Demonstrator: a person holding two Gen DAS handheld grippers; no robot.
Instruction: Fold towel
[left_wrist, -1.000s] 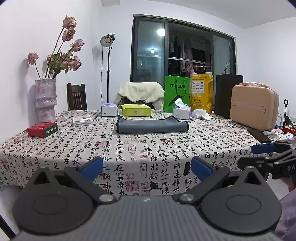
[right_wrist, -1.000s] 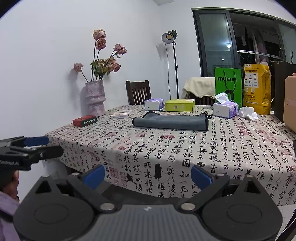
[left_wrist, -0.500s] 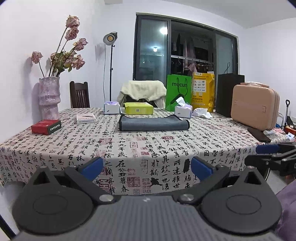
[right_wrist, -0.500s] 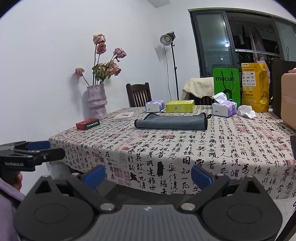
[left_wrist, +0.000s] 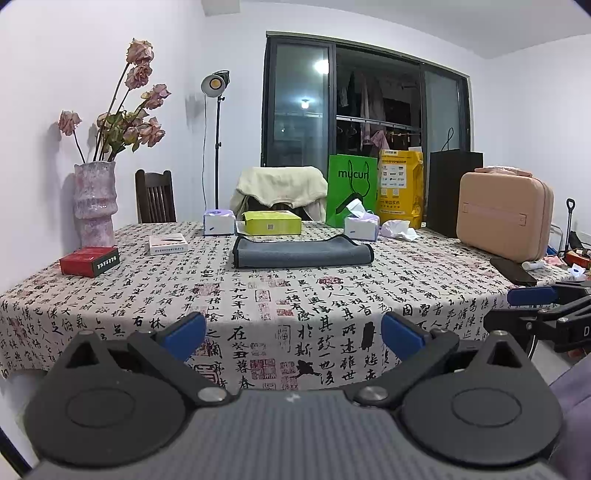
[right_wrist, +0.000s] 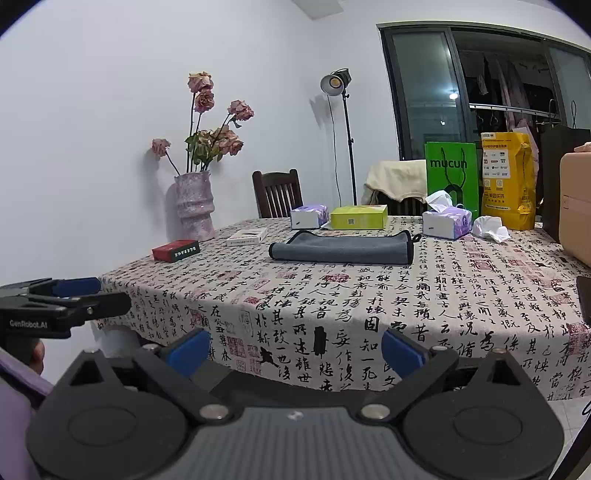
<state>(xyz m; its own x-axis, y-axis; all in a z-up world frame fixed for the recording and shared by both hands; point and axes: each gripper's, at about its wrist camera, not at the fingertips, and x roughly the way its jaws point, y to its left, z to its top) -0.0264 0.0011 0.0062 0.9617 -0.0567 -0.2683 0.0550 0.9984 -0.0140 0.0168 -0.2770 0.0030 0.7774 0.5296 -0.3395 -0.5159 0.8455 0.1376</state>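
Note:
A grey towel (left_wrist: 301, 253) lies folded into a long flat strip on the far middle of the table; it also shows in the right wrist view (right_wrist: 341, 248). My left gripper (left_wrist: 293, 334) is open and empty, held off the table's near edge, well short of the towel. My right gripper (right_wrist: 293, 349) is open and empty too, also off the near edge. Each gripper shows from the side in the other's view: the right one (left_wrist: 532, 306) at the far right, the left one (right_wrist: 77, 295) at the far left.
The table (left_wrist: 258, 295) has a calligraphy-print cloth. On it are a red box (left_wrist: 89, 261), a white box (left_wrist: 168, 243), tissue boxes (left_wrist: 218, 222), a yellow-green box (left_wrist: 272, 222), a vase of dried roses (left_wrist: 95, 205), a pink case (left_wrist: 504, 216) and a black phone (left_wrist: 513, 270).
Both grippers have drawn back and dropped slightly from the table; the towel looks a little farther and lower in view. The towel itself has not moved. Both grippers stay open.

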